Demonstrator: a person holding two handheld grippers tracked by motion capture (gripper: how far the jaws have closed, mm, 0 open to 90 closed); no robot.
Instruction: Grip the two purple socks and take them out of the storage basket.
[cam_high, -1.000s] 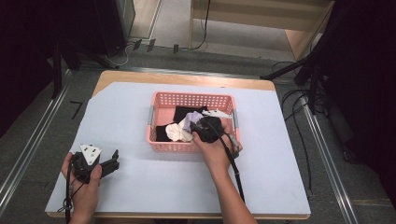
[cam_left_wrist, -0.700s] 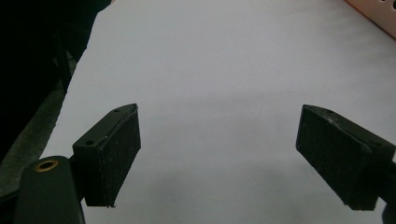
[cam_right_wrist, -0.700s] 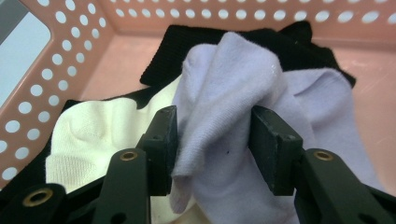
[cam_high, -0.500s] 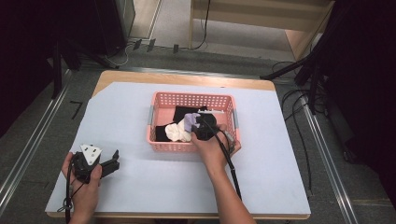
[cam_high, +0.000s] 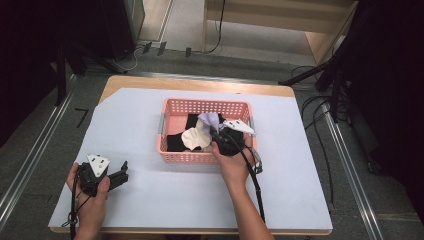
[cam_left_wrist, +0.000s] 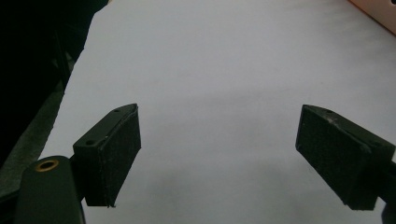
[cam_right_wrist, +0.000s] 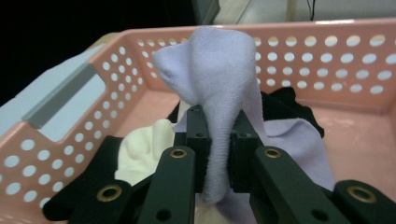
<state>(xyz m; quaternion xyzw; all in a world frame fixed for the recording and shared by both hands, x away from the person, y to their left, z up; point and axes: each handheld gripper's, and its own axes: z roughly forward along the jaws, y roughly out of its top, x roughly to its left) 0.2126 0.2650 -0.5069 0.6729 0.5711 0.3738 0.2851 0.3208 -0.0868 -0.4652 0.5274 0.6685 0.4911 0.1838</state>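
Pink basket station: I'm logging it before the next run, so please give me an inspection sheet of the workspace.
Surface: table under a white sheet.
Job's things: pink basket holding black, cream and lavender socks.
Clutter: nothing seen.
Grippers: right gripper shut on a lavender sock; left gripper open over bare sheet.
Cables: one trails from each gripper; more on the floor.
Surroundings: metal rails, wooden furniture behind.

High view is looking down and forward from 6 o'clock, taking in the whole table (cam_high: 300, 200). Left gripper view is skimming close over bare white surface. Right gripper view is sitting inside the pink basket (cam_right_wrist: 322, 56), shared with high view (cam_high: 172, 107).
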